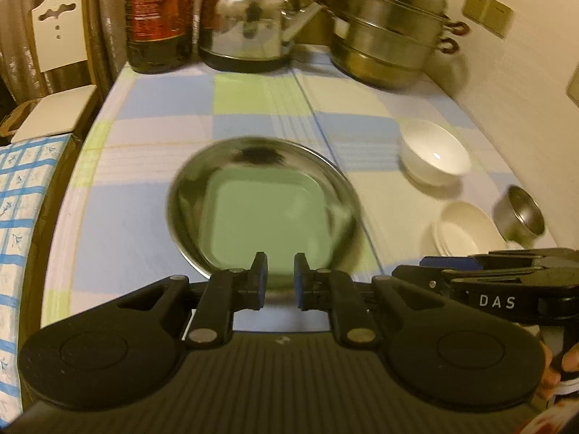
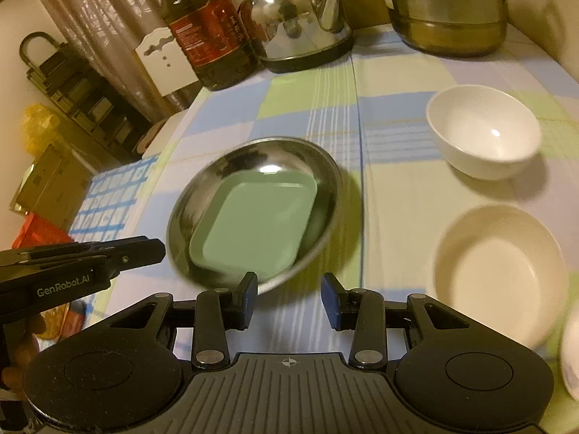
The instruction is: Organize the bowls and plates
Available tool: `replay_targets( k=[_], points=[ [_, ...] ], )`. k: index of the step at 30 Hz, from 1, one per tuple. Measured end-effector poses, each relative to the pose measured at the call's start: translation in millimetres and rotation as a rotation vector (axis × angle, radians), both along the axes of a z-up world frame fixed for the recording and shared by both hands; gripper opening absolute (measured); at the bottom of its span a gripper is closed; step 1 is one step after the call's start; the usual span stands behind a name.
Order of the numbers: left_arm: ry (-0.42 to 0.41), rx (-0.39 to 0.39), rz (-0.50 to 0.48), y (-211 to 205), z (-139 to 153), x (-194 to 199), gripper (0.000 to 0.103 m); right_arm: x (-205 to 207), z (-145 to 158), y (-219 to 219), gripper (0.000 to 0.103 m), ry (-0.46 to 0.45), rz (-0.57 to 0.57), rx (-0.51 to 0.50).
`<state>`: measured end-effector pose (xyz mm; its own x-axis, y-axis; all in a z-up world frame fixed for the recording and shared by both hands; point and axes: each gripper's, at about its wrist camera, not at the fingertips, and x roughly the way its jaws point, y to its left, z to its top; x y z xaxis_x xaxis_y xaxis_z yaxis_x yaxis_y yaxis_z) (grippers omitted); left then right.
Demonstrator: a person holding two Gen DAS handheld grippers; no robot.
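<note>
A round steel plate [image 1: 188, 195] lies mid-table with a square green plate [image 1: 264, 217] resting inside it; both also show in the right wrist view, the steel plate [image 2: 202, 199] and the green plate [image 2: 253, 228]. My left gripper [image 1: 280, 278] hovers just short of the steel plate's near rim, jaws slightly apart with nothing between them. My right gripper [image 2: 289, 296] stands open and empty at the same rim. To the right sit a white bowl [image 2: 483, 130], a cream plate [image 2: 499, 271], a stack of cream plates [image 1: 466, 235] and a small steel bowl [image 1: 521, 213] tipped on its side.
A checked cloth [image 1: 253, 108] covers the table. Along the back stand an oil bottle [image 1: 159, 18], a steel kettle [image 1: 249, 21] and a stacked steamer pot [image 1: 391, 29]. A white chair [image 1: 58, 29] stands beyond the left edge. The wall runs along the right.
</note>
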<state>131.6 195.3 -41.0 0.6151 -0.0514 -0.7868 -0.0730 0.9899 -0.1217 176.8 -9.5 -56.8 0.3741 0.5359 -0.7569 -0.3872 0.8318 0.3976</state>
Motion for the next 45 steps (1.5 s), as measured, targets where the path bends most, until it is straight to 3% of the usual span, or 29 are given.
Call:
replay_targets(
  k=[21,45],
  points=[
    [0.048,-0.033,-0.098,-115,-12,-58,0.013,-71,-3,-116,0.039,0.062,-0.043,-0.068],
    [0.019,-0.022,-0.260,-248,-33,-32,0.014,-79,-14,-247,0.039,0.070,-0.257,-0.083]
  ],
)
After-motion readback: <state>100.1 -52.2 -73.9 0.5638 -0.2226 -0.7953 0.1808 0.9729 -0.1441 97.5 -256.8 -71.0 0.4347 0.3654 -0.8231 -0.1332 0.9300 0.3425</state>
